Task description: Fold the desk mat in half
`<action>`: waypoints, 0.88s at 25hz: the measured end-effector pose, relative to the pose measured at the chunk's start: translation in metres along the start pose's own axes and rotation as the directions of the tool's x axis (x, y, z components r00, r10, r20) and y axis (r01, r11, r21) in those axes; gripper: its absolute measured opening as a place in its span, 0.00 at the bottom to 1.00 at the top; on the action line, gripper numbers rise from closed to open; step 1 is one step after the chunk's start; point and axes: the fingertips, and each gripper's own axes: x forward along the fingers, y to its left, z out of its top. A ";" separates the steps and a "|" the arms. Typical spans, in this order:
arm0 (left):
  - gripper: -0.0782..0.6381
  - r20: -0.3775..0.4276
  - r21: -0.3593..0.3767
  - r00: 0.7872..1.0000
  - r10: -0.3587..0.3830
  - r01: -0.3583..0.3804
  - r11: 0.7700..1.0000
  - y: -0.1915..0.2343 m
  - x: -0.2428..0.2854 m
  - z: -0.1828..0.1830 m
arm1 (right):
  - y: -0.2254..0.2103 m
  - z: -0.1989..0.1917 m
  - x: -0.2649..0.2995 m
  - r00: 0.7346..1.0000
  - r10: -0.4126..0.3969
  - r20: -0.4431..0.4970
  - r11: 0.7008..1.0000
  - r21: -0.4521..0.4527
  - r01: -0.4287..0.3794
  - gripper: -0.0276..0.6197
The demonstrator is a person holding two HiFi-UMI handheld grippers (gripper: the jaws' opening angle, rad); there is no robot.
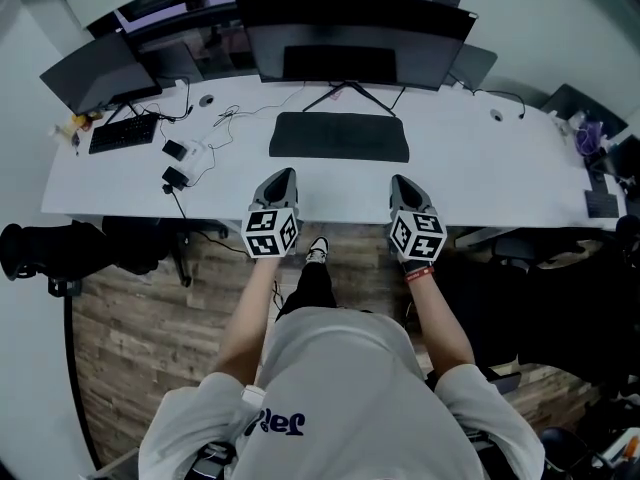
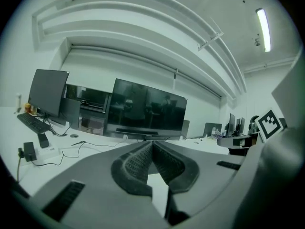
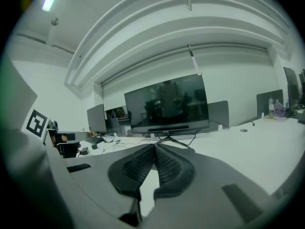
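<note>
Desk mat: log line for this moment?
desk mat: flat on desk, untouched | left gripper: shut, empty | right gripper: shut, empty

No word, number or brand fully legible in any view.

- Dark blue lettering (image 1: 275,424) on the front of the white shirt (image 1: 340,368): a few bold characters, seen upside down in the head view and partly lost in a fold, not readable with certainty.
- Black-and-white square markers on the left cube (image 1: 271,232) of the left gripper (image 1: 283,174) and on the right cube (image 1: 417,236) of the right gripper (image 1: 400,181): coded patterns without letters.
- One such marker (image 2: 270,123) at the right edge of the left gripper view, another marker (image 3: 36,122) at the left edge of the right gripper view.
- Tiny mark on the lower bezel of the large monitor (image 2: 145,111): too small to read.
</note>
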 end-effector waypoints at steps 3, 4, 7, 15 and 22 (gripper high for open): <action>0.14 0.012 0.019 1.000 0.004 -0.004 1.000 -0.006 -0.019 0.001 | 0.000 0.004 -0.023 1.000 -0.009 0.020 1.000 -0.022 0.010 0.07; 0.14 0.016 0.026 1.000 0.006 -0.006 1.000 -0.007 -0.025 0.002 | 0.000 0.006 -0.030 1.000 -0.012 0.026 1.000 -0.027 0.013 0.07; 0.14 0.030 0.051 0.999 0.013 -0.015 0.999 -0.012 -0.042 0.004 | 0.001 0.009 -0.049 0.999 -0.018 0.045 0.999 -0.038 0.019 0.07; 0.14 0.057 0.080 0.998 0.017 -0.021 0.997 -0.020 -0.075 0.010 | 0.010 0.014 -0.085 0.997 -0.016 0.080 0.997 -0.071 0.021 0.07; 0.14 0.063 0.091 0.998 0.022 -0.027 0.995 -0.013 -0.083 0.012 | 0.024 0.016 -0.089 0.995 -0.009 0.099 0.996 -0.082 0.017 0.07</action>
